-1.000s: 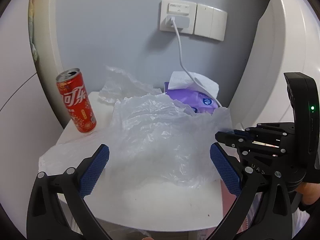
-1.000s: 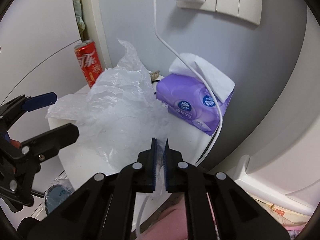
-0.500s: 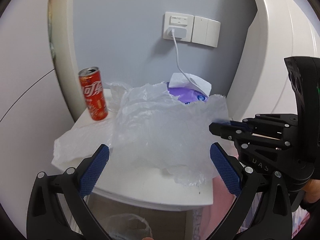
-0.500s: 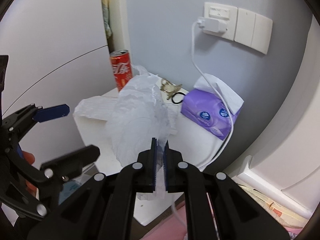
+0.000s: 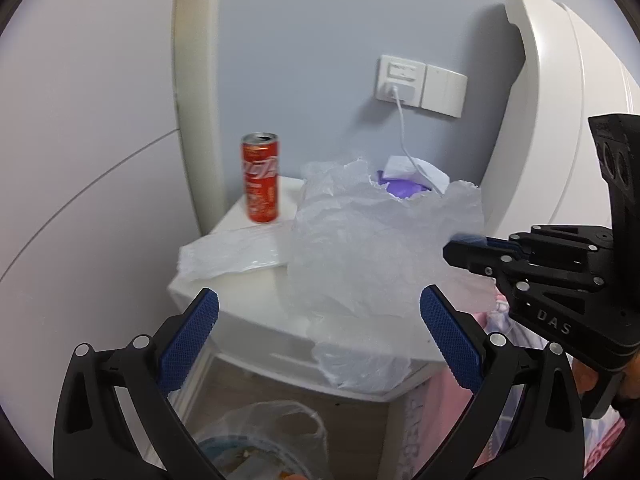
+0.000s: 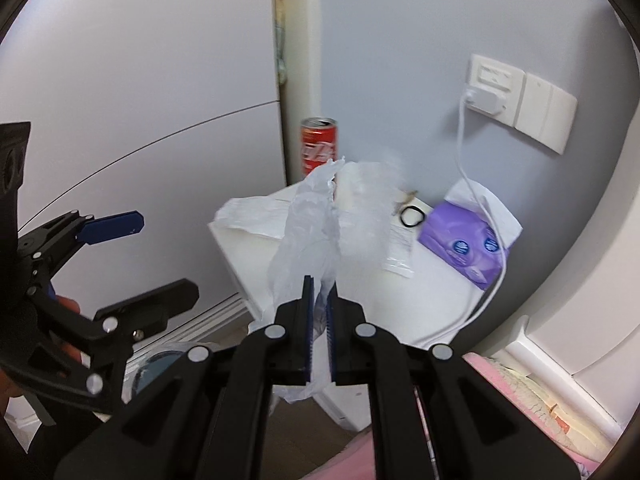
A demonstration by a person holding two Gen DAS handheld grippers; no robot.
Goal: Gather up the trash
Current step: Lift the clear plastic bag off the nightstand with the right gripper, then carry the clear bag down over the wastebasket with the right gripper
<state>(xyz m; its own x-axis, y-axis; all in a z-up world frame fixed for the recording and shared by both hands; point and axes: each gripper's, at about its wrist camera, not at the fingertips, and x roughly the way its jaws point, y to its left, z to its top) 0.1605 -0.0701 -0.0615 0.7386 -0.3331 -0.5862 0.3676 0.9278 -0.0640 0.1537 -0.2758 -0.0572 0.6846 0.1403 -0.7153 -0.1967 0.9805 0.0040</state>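
The plastic bag (image 5: 384,248), clamped in the right gripper (image 6: 319,300), hides most of the purple tissue pack (image 6: 466,246) on the white nightstand (image 5: 256,300); the left gripper (image 5: 320,312) gapes empty.

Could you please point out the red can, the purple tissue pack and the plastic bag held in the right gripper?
red can (image 5: 261,182): left wrist view, label.
purple tissue pack (image 6: 464,242): right wrist view, front face.
plastic bag (image 6: 310,232): right wrist view, crumpled middle.

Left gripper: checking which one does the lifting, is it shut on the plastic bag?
No, the left gripper is open and empty; the right gripper pinches the plastic bag.
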